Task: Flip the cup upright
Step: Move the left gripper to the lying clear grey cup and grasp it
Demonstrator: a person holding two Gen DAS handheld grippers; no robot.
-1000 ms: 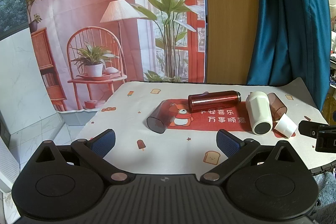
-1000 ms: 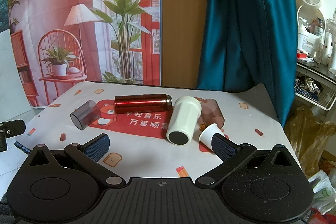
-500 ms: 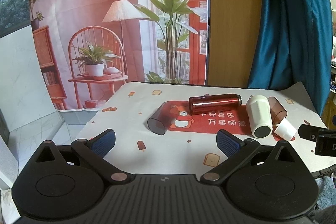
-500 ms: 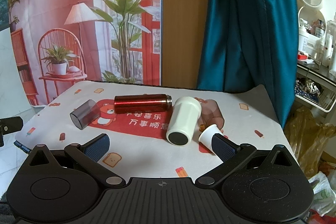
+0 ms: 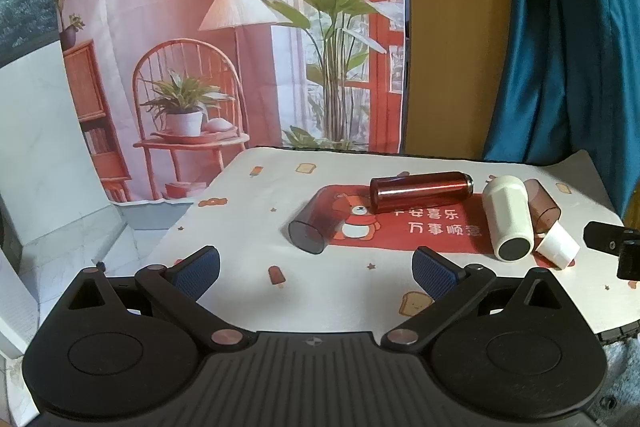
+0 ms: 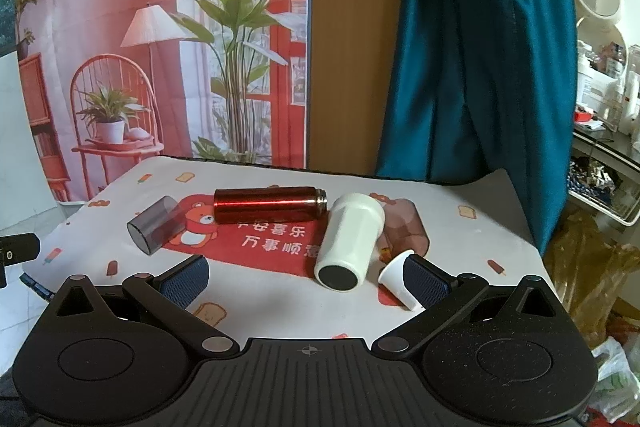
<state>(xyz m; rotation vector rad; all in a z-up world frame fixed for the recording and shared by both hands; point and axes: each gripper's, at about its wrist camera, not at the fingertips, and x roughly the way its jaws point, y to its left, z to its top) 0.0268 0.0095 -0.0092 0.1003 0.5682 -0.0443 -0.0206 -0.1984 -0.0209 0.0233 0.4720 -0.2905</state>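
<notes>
**Five cups lie on their sides ahead of two wide-open grippers**

The left gripper (image 5: pixel 316 269) hangs spread wide and empty over the near edge of the table (image 5: pixel 240 227). A grey cup (image 5: pixel 312 229) lies tipped just ahead of it, a red bottle (image 5: pixel 420 190) farther on. The right gripper (image 6: pixel 306 277) is equally wide. A white cup (image 6: pixel 348 239) lies ahead between its fingers, a small paper cup (image 6: pixel 396 281) touches its right fingertip (image 6: pixel 426 285), and a brown cup (image 6: pixel 406 227) lies beyond.
</notes>
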